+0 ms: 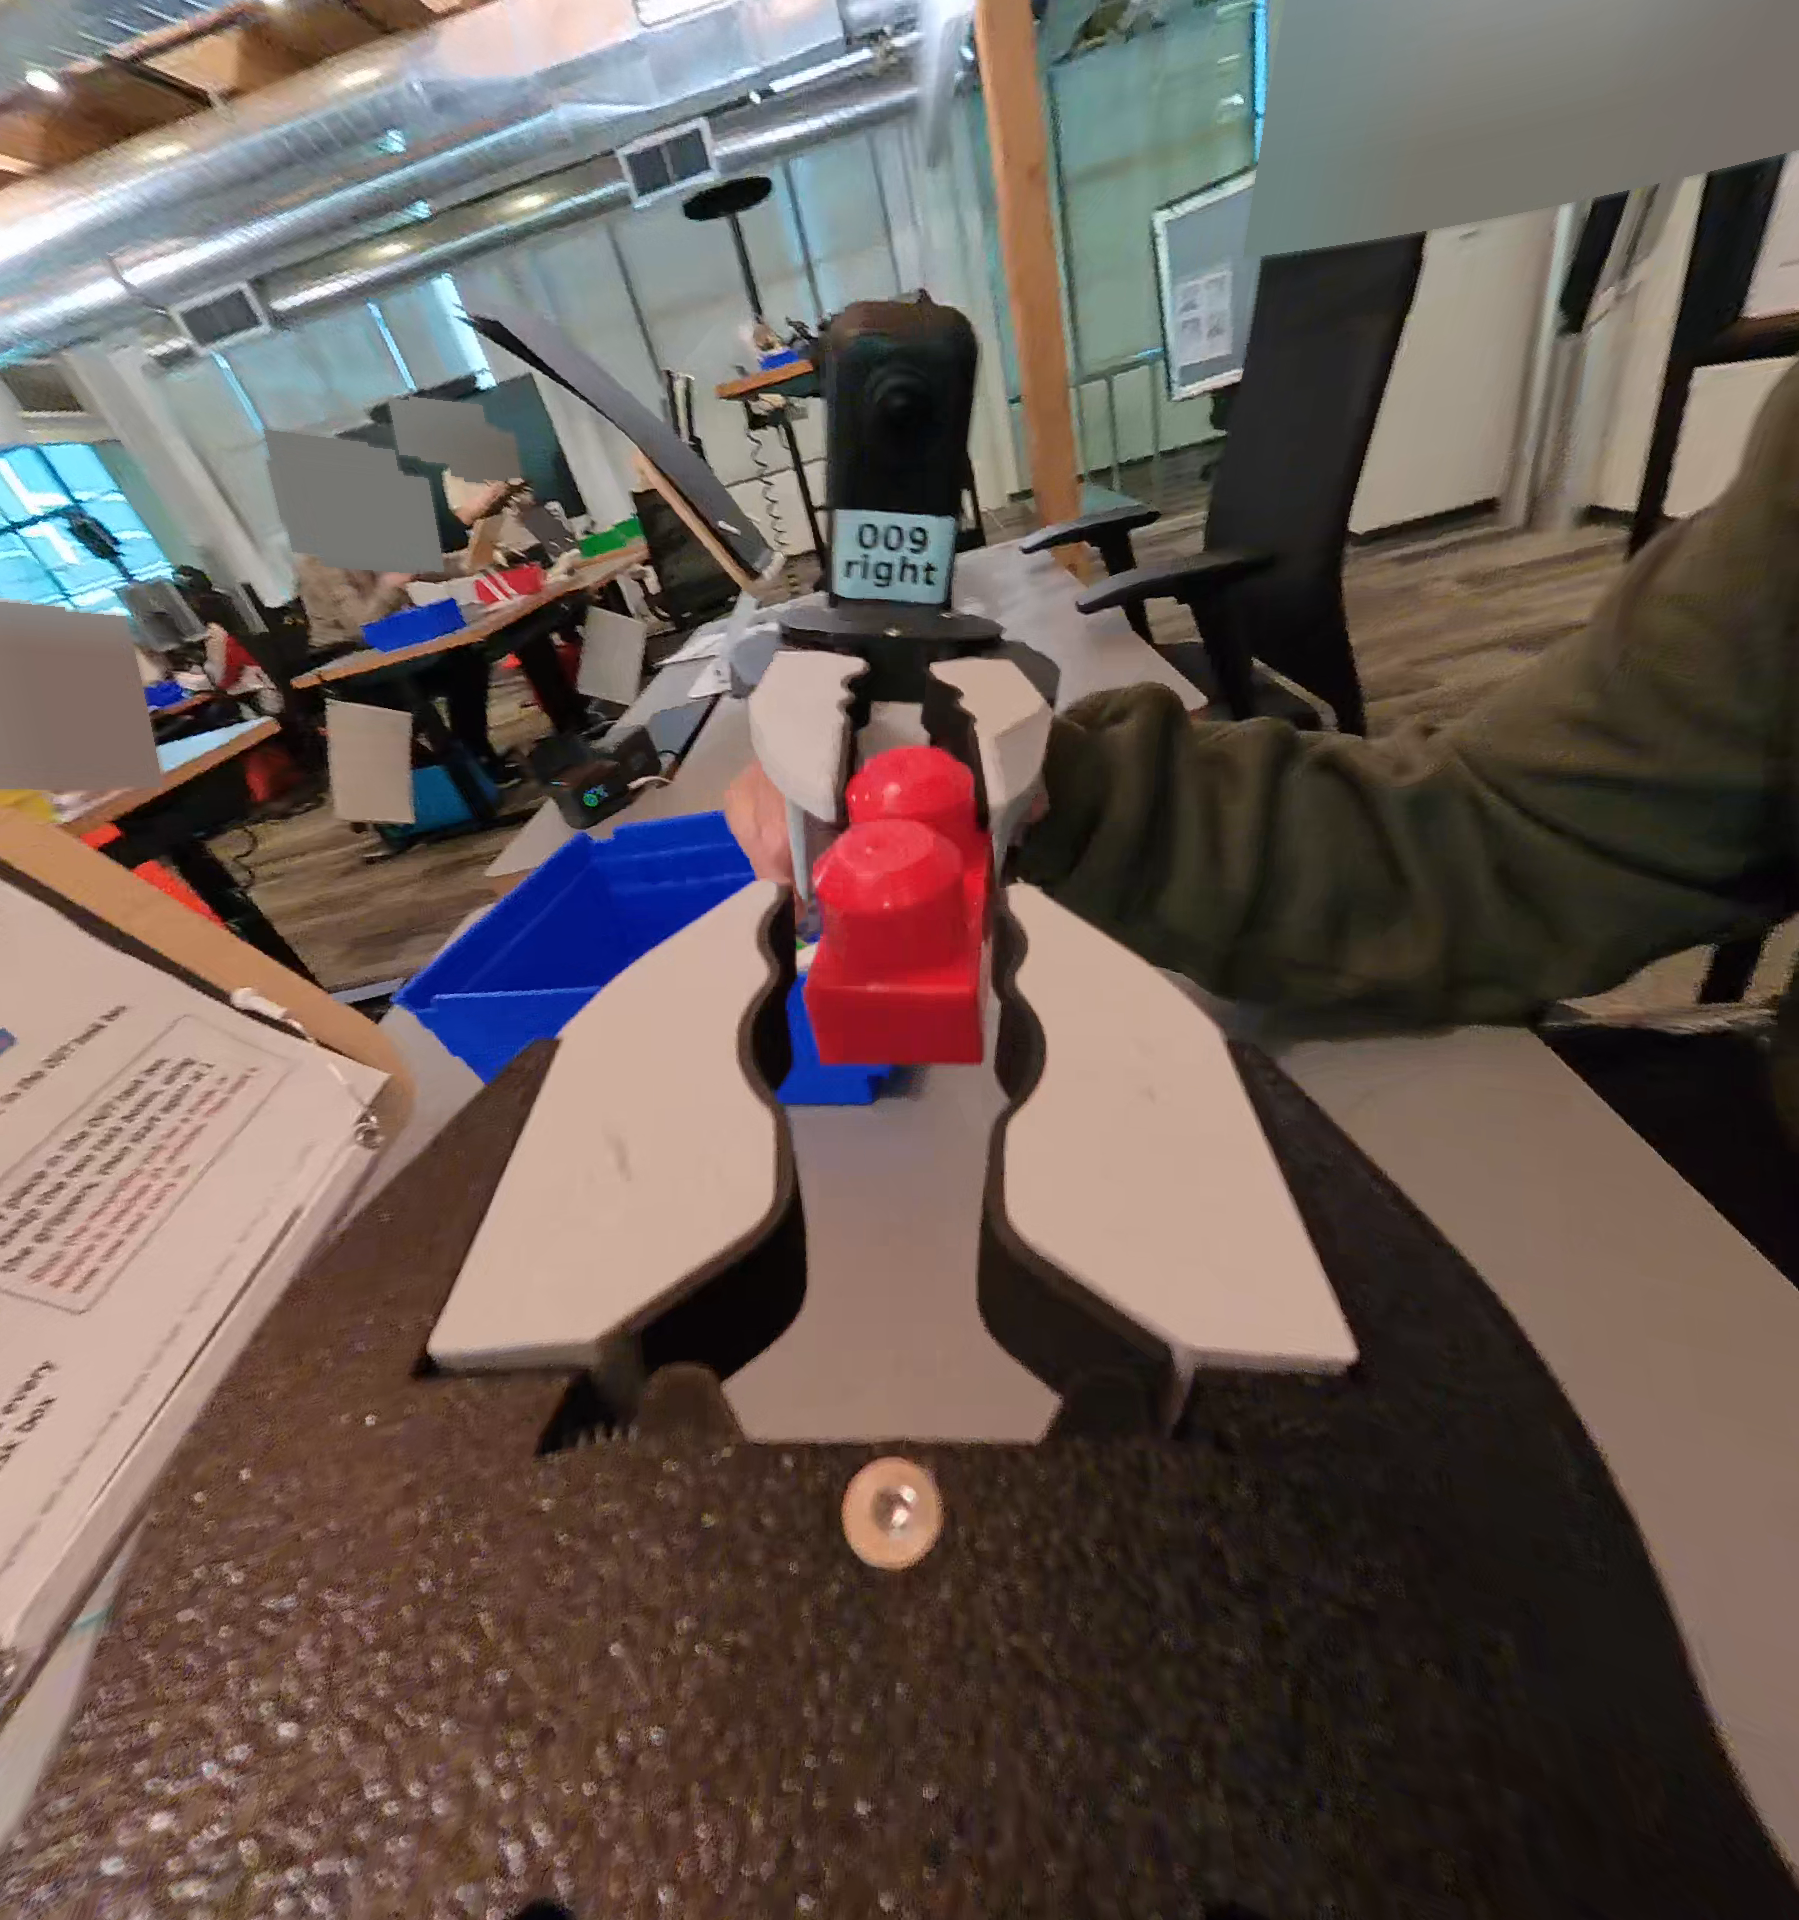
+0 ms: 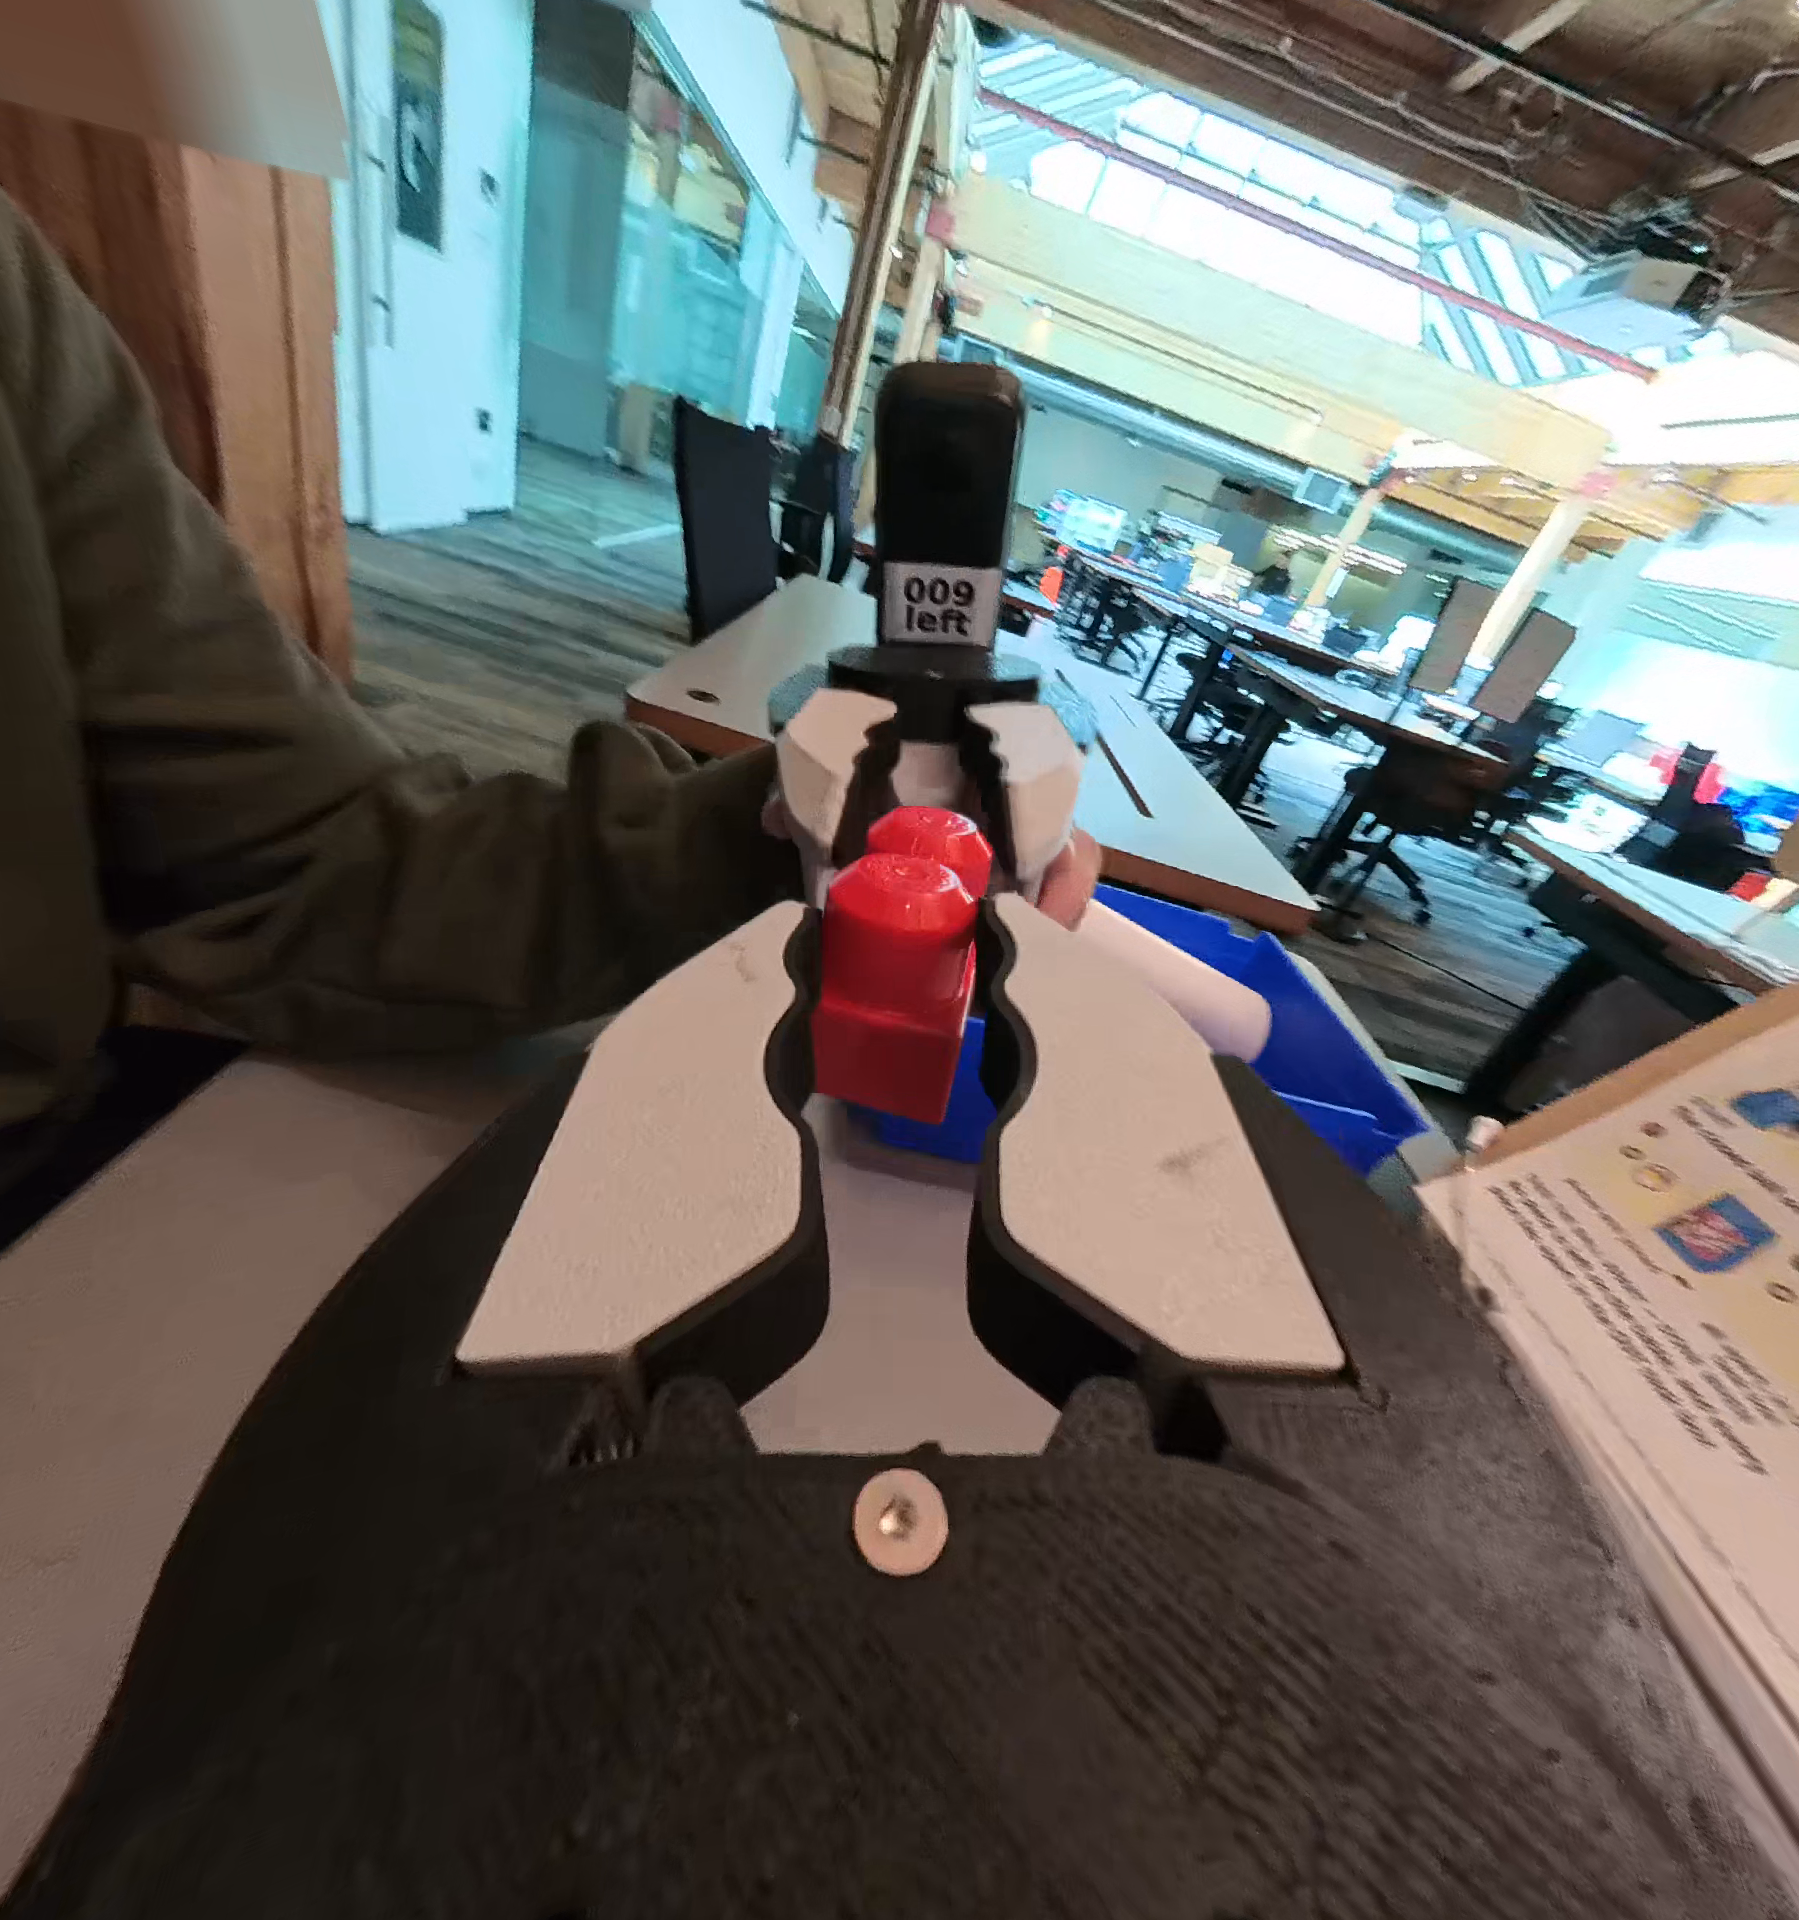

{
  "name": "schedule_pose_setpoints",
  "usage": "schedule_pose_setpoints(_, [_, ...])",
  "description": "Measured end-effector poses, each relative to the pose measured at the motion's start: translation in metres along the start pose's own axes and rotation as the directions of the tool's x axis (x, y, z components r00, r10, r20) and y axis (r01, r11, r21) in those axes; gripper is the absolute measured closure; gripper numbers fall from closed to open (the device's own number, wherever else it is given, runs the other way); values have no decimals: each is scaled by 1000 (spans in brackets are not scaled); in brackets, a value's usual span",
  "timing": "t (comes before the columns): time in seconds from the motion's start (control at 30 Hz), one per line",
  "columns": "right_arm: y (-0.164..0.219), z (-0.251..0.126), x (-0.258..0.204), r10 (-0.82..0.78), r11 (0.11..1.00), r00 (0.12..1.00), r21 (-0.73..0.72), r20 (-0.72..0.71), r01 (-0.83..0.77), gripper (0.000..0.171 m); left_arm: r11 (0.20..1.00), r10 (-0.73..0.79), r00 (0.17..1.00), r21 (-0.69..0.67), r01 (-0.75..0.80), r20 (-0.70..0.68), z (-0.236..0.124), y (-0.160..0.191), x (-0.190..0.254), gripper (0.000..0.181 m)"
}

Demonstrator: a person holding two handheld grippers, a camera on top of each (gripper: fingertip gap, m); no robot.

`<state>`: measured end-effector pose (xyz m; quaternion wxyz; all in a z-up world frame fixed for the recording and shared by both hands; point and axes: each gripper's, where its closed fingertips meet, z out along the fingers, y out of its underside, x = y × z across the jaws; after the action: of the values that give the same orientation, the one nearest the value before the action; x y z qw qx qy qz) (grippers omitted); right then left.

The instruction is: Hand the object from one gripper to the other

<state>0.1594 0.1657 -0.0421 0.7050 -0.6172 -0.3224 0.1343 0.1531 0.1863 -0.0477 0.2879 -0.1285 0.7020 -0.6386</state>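
A red two-stud brick [image 1: 895, 997] hangs in the air between my two grippers, which face each other tip to tip. In the right wrist view my right gripper [image 2: 895, 925] is shut on the near end of the brick [image 2: 884, 1039]. In the left wrist view my left gripper [image 1: 890, 914] stands around the other end. The brick touches its right finger, and a thin gap shows at its left finger. The right gripper [image 1: 916, 816] shows beyond the brick there, and the left gripper [image 2: 926, 842] shows beyond it in the right wrist view.
A blue bin [image 1: 562, 935] [image 2: 1321, 1039] sits on the grey table [image 1: 1497, 1195] just under and beyond the brick. A board with printed sheets [image 1: 95, 1195] [image 2: 1653, 1299] stands close beside the grippers. A person's green sleeve [image 1: 1394, 852] [image 2: 251, 831] reaches in. A black office chair [image 1: 1279, 499] stands behind. Left and right tips are no more than a few centimetres apart.
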Motion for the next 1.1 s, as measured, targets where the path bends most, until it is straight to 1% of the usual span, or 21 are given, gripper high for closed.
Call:
schedule_pose_setpoints(0.03, [-1, 1, -3, 18, 1000, 1000, 8, 21, -19, 143, 1000, 5, 1000, -13, -5, -16, 1, 3, 3, 145])
schedule_pose_setpoints(0.1, [1, 4, -6, 31, 1000, 999, -1, 42, -31, 143, 999, 12, 999, -32, -13, -31, 3, 6, 6, 144])
schedule_pose_setpoints(0.17, [3, 5, -6, 31, 999, 999, -14, 43, -30, 143, 999, 9, 999, -34, -10, -51, 5, 6, 8, 152])
schedule_pose_setpoints(0.23, [5, 4, 0, 38, 999, 999, -23, 3, -38, 143, 998, -35, 999, -49, 33, -31, 5, 7, 2, 153])
schedule_pose_setpoints(0.27, [6, 2, 8, 49, 998, 998, -27, -45, -51, 143, 996, -69, 998, -54, 69, -1, 5, 8, -4, 153])
schedule_pose_setpoints(0.3, [8, 0, 19, 53, 998, 991, -31, -122, -57, 135, 994, -91, 994, -49, 93, 56, 4, 9, -14, 153])
schedule_pose_setpoints(0.37, [17, -5, 47, 31, 996, 951, -67, -309, -55, 118, 989, -127, 972, -56, 141, 195, 0, 13, -37, 153])
schedule_pose_setpoints(0.4, [22, -7, 59, 26, 993, 921, -94, -388, -68, 110, 983, -154, 944, -46, 175, 292, -3, 14, -52, 153])
schedule_pose_setpoints(0.47, [30, -7, 76, 31, 987, 858, -121, -513, -108, 94, 968, -217, 837, 3, 250, 503, -14, 17, -82, 153])
schedule_pose_setpoints(0.5, [32, -4, 81, 35, 985, 833, -124, -552, -123, 89, 965, -228, 796, 19, 263, 561, -18, 17, -89, 153])
schedule_pose_setpoints(0.57, [34, 3, 87, 27, 983, 785, -127, -618, -134, 88, 963, -235, 747, 43, 266, 623, -19, 15, -94, 153])
schedule_pose_setpoints(0.63, [37, 7, 91, -8, 981, 734, -148, -679, -126, 86, 960, -248, 723, 65, 271, 644, -17, 10, -94, 153])
schedule_pose_setpoints(0.7, [36, 7, 94, -53, 981, 685, -165, -726, -98, 84, 959, -253, 722, 68, 275, 645, -13, 8, -91, 153])
schedule_pose_setpoints(0.77, [33, 8, 95, -69, 983, 658, -163, -750, -83, 84, 961, -242, 713, 62, 269, 658, -11, 8, -90, 153])
schedule_pose_setpoints(0.83, [36, 11, 94, -67, 981, 657, -169, -751, -94, 84, 963, -234, 709, 59, 263, 665, -9, 8, -90, 153])
schedule_pose_setpoints(0.9, [38, 13, 94, -78, 979, 654, -180, -753, -91, 94, 962, -241, 711, 64, 266, 661, -6, 8, -89, 153])
schedule_pose_setpoints(0.93, [38, 13, 94, -80, 981, 648, -177, -758, -85, 96, 962, -240, 708, 66, 264, 664, -5, 7, -89, 153])
schedule_pose_setpoints(1.07, [38, 11, 95, -94, 981, 640, -181, -763, -72, 95, 965, -229, 716, 54, 258, 660, -2, 7, -87, 153])
schedule_pose_setpoints(1.1, [39, 12, 94, -102, 979, 646, -191, -756, -70, 99, 962, -235, 719, 53, 267, 654, -1, 9, -86, 153])
